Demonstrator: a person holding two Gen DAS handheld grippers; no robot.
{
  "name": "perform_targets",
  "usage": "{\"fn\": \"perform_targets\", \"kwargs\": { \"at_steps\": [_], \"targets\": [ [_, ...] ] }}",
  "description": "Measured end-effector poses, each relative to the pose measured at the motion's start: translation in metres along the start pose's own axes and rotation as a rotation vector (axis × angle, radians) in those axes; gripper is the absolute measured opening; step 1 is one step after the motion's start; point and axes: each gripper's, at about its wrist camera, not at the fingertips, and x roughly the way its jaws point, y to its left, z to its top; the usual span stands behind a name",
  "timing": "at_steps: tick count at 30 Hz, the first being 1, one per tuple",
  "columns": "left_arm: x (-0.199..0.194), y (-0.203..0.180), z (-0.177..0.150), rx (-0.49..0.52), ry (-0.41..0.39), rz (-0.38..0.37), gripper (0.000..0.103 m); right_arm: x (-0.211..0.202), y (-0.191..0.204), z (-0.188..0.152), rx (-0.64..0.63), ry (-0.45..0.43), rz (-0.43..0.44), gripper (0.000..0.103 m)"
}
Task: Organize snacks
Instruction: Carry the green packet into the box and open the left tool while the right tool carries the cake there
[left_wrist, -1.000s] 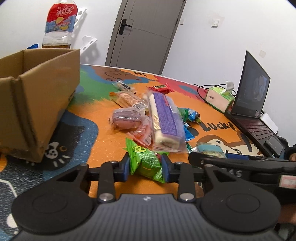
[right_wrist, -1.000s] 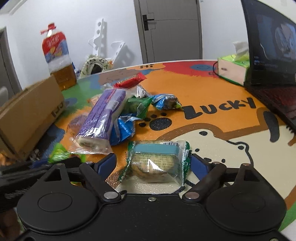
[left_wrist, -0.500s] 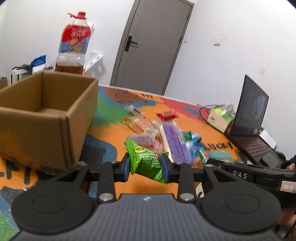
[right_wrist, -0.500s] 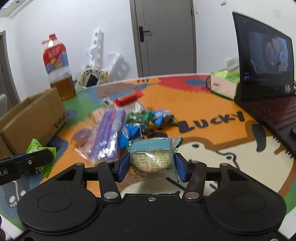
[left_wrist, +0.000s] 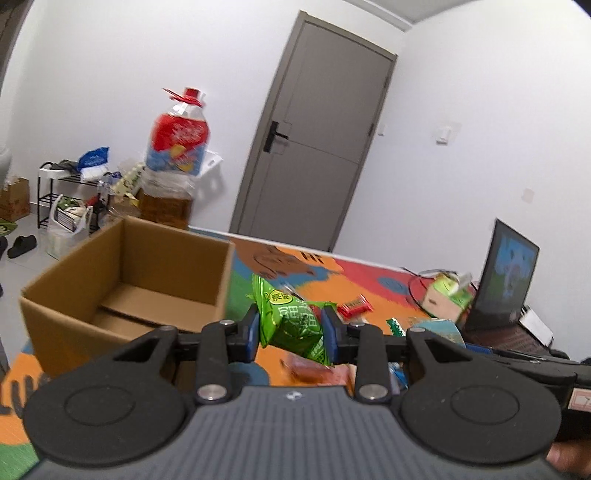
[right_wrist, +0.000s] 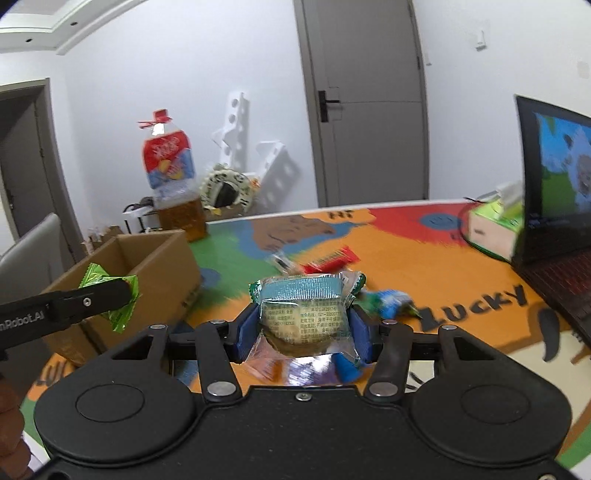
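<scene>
White walls and a grey door (left_wrist: 314, 147) frame a table covered by a bright cartoon mat (right_wrist: 406, 258), with an open laptop (left_wrist: 506, 273) and a tissue box (left_wrist: 447, 299) at the far right.

An open cardboard box (left_wrist: 122, 280) sits on the mat, empty as far as its visible floor shows. Behind it stands a large bottle (left_wrist: 173, 162) with a red cap.

The left gripper (left_wrist: 291, 332) pinches a green snack packet (left_wrist: 288, 317), held in the air with its long axis tilted from about eleven to five o'clock. From this gripper the box mouth lies toward ten o'clock, close by.

The right gripper (right_wrist: 304, 328) is clamped on a clear-wrapped pastry with a teal band (right_wrist: 304, 314), also lifted off the table. For this hand the box lies farther off, toward nine o'clock, with the left gripper between them. The left hand is nearer the box and looks likely to drop first.

More snacks stay on the mat: a red bar (right_wrist: 328, 258) and a blue wrapper (right_wrist: 391, 299).

Compared with a second ago, both grippers have risen from table level. The right one, then spread around the pastry, has since closed on it. The box interior is now visible from above.
</scene>
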Motion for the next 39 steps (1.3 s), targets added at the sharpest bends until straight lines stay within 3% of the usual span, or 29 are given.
{"fn": "perform_targets", "kwargs": {
  "at_steps": [13,30,32,34,39],
  "targets": [
    [0.002,0.061,0.035,-0.043,-0.067,0.094,0.033,0.032,0.065,0.038,-0.063,-0.038,0.134,0.052],
    [0.037,0.11,0.05,-0.072,0.008,0.159,0.034,0.075,0.11,0.049,-0.065,-0.006,0.232,0.052],
    [0.038,0.113,0.052,-0.083,0.006,0.206,0.041,0.082,0.115,0.049,-0.066,0.003,0.241,0.052],
    [0.035,0.114,0.053,-0.094,-0.002,0.211,0.063,0.086,0.12,0.049,-0.071,0.008,0.247,0.052],
    [0.022,0.126,0.055,-0.144,-0.044,0.219,0.073,0.095,0.13,0.051,-0.075,0.026,0.252,0.052]
  ]
}}
